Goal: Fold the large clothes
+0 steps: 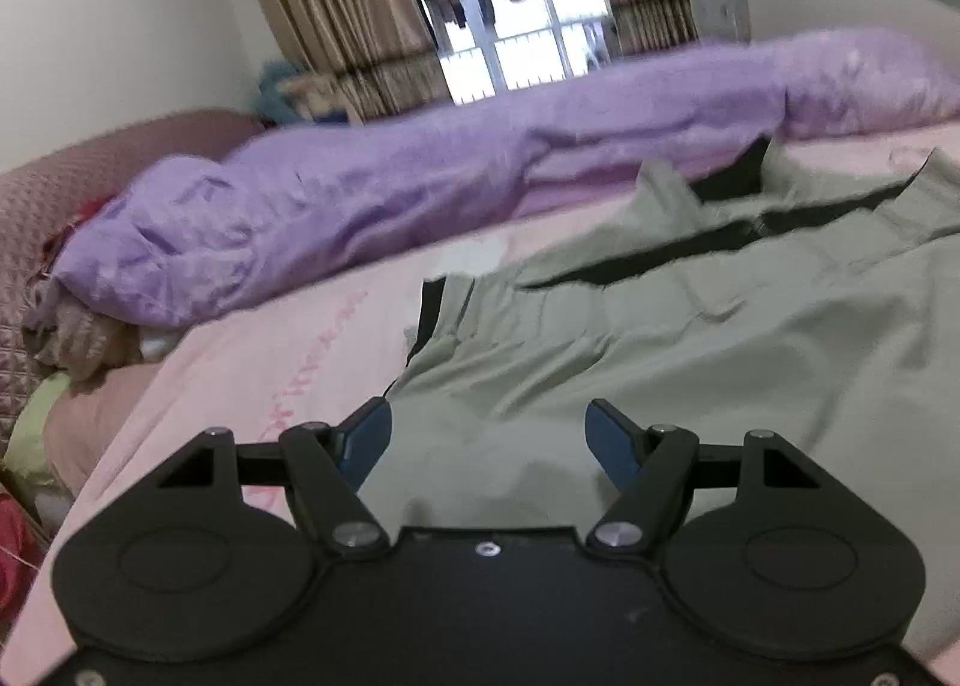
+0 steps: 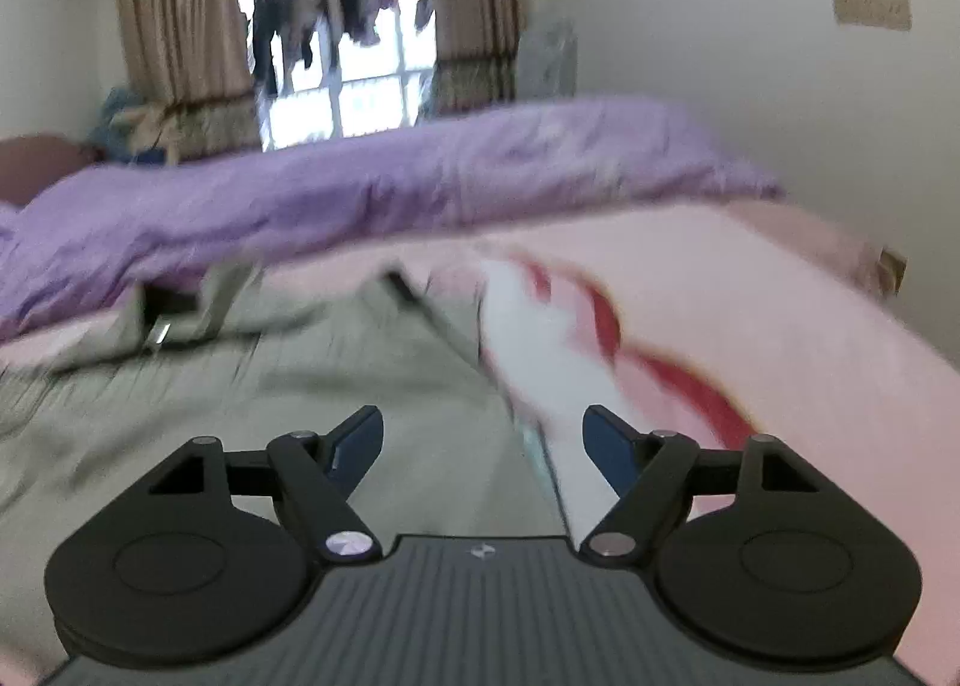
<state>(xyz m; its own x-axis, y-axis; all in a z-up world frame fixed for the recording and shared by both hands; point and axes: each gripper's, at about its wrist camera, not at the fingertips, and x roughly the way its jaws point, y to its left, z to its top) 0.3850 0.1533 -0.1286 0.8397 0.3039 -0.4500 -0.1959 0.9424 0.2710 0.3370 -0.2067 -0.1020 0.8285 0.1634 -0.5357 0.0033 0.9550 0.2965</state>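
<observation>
Grey-green jacket [image 1: 690, 338] lies spread on the pink bed sheet [image 1: 288, 350], dark lining showing at its open front, with a purple duvet [image 1: 372, 188] bunched beyond it. It looks soft, limp and light, so hems or cuffs seem the best holds. Left gripper [image 1: 487, 434] and right gripper [image 2: 483, 437] both hover with fingers wide apart, holding nothing.

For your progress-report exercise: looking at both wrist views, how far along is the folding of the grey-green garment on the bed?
Done: the grey-green garment lies spread on the pink sheet, its dark lining showing at the open front. No finished fold is visible. In hand: nothing; the left tool and right tool are both open and empty above the cloth. Left: gripping edges, folding the garment over, tidying it.
</observation>
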